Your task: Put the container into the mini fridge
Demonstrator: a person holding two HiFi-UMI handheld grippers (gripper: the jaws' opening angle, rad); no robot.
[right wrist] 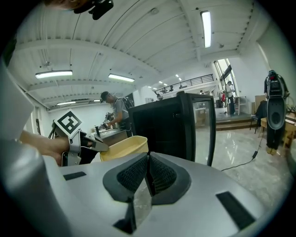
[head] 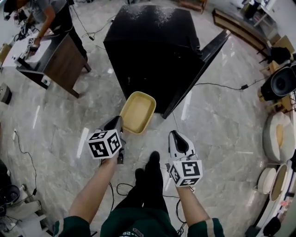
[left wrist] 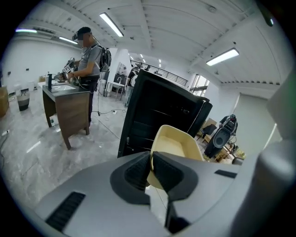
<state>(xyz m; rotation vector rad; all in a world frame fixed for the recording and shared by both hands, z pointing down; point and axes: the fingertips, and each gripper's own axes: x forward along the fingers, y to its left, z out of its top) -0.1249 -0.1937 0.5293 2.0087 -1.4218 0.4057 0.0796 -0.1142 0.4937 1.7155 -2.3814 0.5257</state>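
A person looks steeply down at their own forearms in green sleeves, each hand gripping a set of tongs above a grey marble floor [head: 92, 115]. The container [head: 138, 112] is a pale yellow, shallow tub, rectangular with rounded corners and a rolled rim, and its inside looks empty. It is off the floor, held out level in the air just in front of the mini fridge [head: 152, 51], near that fridge's lower front edge. The left tongs [head: 118, 121] are clenched on the near rim of the container. In the left gripper view the two dark ribbed pads of the left tongs [left wrist: 151, 155] pinch the thin yellow wall between them, with the container [left wrist: 178, 146] rising beyond towards the fridge [left wrist: 157, 111]. The right tongs [head: 173, 134] hang lower and to the right of the container, apart from it and touching nothing. In the right gripper view the jaws of the right tongs [right wrist: 148, 157] are pressed together with nothing between them, and the container [right wrist: 122, 147] shows to their left, held by the other hand. The mini fridge is a black box standing on the floor, and its door [head: 203, 65] is swung open to the right. At the far left corner of the head view another person [head: 51, 14] leans over a dark bench [head: 46, 51], well apart from the fridge.
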